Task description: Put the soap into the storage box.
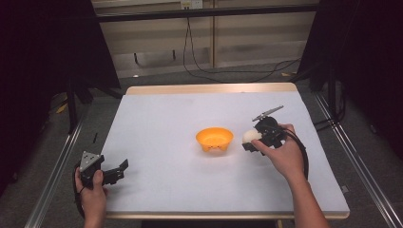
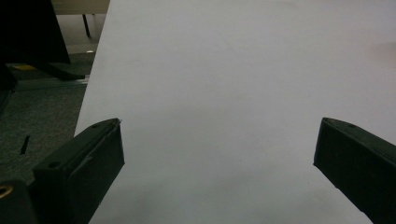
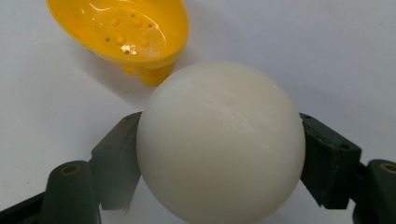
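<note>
Dark curtains and a cable-strung back wall frame your workspace, and the white table (image 1: pixel 190 180) takes up most of the high view, bare apart from two things near its middle-right. Largest of these is the orange bowl (image 1: pixel 215 139), standing upright on little feet with its mouth open to the ceiling; from the right gripper view you can see its inside is dotted with small bumps and holds nothing yet.

Your right gripper (image 1: pixel 252 141) sits just beside the bowl's right side, and its jaws are pinching the white ball (image 3: pixel 219 140) from both flanks, one pad on each side of its widest part. So the pick-up looks done; what seems left is the short carry over the rim and the release into the bowl (a low drop, I'd judge, since a ball will roll or bounce out of a shallow dish).

As for heading, the ball is round, so it has no long axis and points nowhere in particular; any approach angle serves.

Your left gripper (image 1: pixel 116 172) rests at the near-left edge of the table, jaws spread wide over bare surface, holding nothing.
</note>
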{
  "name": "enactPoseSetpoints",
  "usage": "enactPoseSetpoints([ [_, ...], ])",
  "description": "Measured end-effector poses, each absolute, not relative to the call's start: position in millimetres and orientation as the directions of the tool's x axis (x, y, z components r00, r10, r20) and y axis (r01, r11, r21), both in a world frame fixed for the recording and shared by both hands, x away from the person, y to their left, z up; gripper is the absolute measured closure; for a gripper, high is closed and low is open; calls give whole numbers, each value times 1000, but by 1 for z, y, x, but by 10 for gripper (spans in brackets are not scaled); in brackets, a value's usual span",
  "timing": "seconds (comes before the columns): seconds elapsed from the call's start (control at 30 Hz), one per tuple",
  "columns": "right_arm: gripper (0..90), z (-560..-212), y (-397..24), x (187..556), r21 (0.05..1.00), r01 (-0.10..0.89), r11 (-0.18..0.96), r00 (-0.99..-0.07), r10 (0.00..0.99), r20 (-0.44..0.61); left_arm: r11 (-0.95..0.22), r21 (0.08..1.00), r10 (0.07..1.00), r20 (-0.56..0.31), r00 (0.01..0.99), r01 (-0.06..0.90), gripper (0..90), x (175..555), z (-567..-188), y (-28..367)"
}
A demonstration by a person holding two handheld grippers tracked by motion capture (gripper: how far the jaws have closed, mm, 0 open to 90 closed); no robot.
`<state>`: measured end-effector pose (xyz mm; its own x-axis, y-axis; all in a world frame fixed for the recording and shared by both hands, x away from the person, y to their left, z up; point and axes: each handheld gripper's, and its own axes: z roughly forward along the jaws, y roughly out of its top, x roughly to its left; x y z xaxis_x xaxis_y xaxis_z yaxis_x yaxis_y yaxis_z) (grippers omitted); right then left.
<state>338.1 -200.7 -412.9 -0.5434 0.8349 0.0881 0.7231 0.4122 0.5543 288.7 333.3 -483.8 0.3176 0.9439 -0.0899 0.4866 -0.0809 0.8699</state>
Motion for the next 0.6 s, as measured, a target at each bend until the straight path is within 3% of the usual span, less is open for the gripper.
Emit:
enactPoseSetpoints([
  [0.6, 243, -410, -185, 347, 565, 709, 422, -559, 825, 86, -83, 870, 942, -90, 322, 486, 17, 289, -484, 333],
])
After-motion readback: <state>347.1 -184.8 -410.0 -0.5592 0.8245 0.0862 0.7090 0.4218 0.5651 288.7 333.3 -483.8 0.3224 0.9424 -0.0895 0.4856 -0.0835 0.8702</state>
